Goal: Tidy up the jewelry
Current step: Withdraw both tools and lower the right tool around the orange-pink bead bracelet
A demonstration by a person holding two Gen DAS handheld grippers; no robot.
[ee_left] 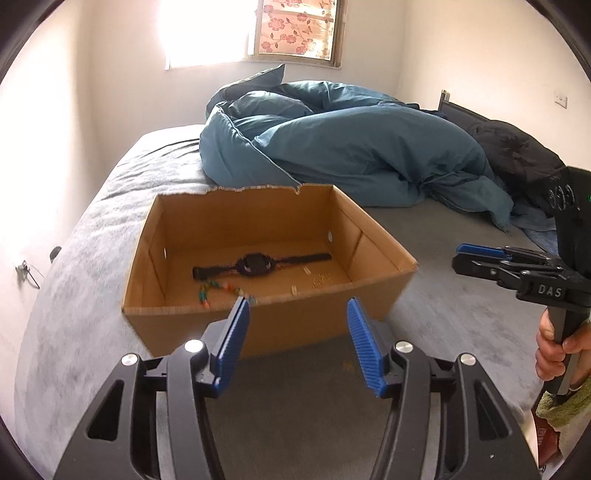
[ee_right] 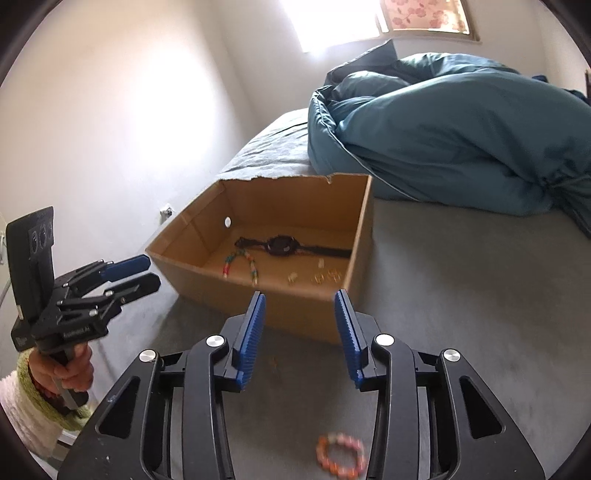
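An open cardboard box (ee_left: 325, 310) (ee_right: 295, 314) sits on the grey bed. Inside lie a black watch (ee_left: 255, 264) (ee_right: 280, 246), a colourful bead necklace (ee_left: 212, 290) (ee_right: 240, 264) and small gold pieces (ee_right: 327, 277). A pink-orange bead bracelet (ee_right: 340, 456) lies on the bed close under my right gripper. A tiny gold piece (ee_left: 347, 365) (ee_right: 274, 362) lies on the bed before the box. My left gripper (ee_left: 297, 314) (ee_right: 142, 273) is open and empty, in front of the box. My right gripper (ee_right: 301, 306) (ee_left: 463, 256) is open and empty, right of the box.
A bunched blue duvet (ee_left: 332, 147) (ee_right: 461, 129) lies behind the box. A dark garment (ee_left: 517, 151) lies at the far right of the bed. White walls close the bed on the left, with a window (ee_left: 295, 26) at the back.
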